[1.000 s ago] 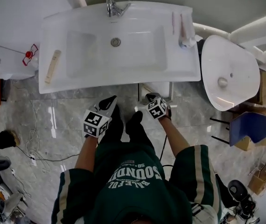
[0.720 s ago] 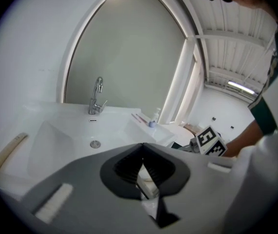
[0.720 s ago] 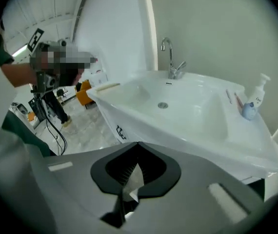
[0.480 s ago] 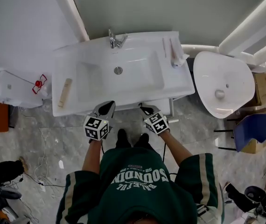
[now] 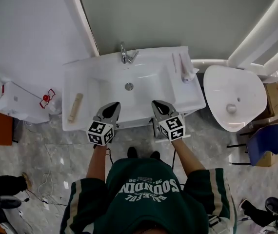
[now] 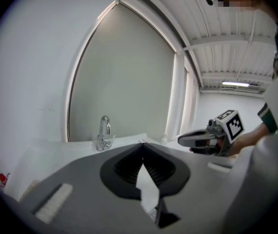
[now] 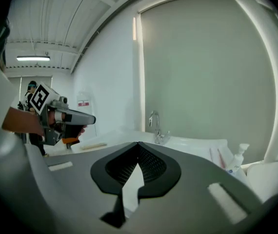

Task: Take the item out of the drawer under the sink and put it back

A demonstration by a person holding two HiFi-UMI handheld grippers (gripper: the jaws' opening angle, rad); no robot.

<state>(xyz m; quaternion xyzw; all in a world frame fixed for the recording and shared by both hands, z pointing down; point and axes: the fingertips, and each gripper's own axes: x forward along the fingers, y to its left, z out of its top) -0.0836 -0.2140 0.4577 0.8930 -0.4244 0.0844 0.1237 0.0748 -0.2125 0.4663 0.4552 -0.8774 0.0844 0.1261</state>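
White sink (image 5: 80, 89) stands ahead. Over its front edge hover the left gripper (image 5: 111, 108) and right gripper (image 5: 159, 106), each with jaws closed on nothing. No view shows the drawer beneath or the item; judged, taking out and putting back are both yet to be done

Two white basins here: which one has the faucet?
The rectangular sink on the left, with the chrome faucet at its back edge; the oval basin beside it shows only a drain.

Head cam steep down over sink (image 5: 88, 89); gripper cams fwd, both see faucet (image 6: 103, 133).
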